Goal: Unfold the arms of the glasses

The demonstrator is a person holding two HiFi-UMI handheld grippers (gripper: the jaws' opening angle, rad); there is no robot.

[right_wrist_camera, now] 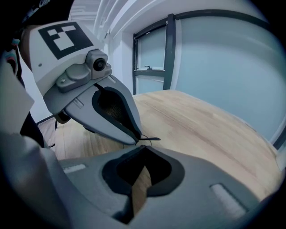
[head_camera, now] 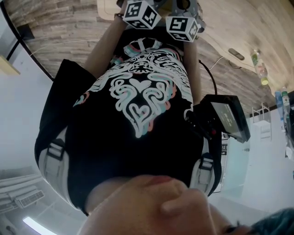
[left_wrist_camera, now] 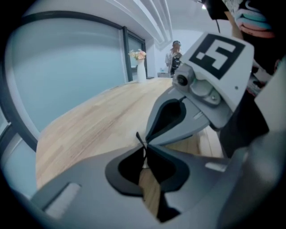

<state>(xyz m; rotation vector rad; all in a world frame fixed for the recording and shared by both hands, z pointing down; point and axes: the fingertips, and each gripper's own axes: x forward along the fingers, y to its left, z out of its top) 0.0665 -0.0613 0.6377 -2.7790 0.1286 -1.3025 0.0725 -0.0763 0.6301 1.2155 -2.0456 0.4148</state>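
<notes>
No glasses show in any view. My left gripper (left_wrist_camera: 144, 150) is shut, its two grey jaws meeting at the tips. My right gripper (right_wrist_camera: 143, 150) is shut too. The two are held tip to tip in the air above a wooden table (left_wrist_camera: 98, 120). Each shows in the other's view: the right gripper (left_wrist_camera: 148, 139) from the left one, the left gripper (right_wrist_camera: 136, 139) from the right one. A thin dark sliver (right_wrist_camera: 151, 138) sticks out where the tips meet; I cannot tell what it is. In the head view only the two marker cubes (head_camera: 140, 13) show, at the top.
The head view is filled by the person's black printed shirt (head_camera: 142, 96), with a black device (head_camera: 225, 119) at the hip. A bottle (head_camera: 260, 66) lies at the right. A vase of flowers (left_wrist_camera: 140, 67) stands at the table's far end, with frosted glass walls (right_wrist_camera: 223, 67) alongside.
</notes>
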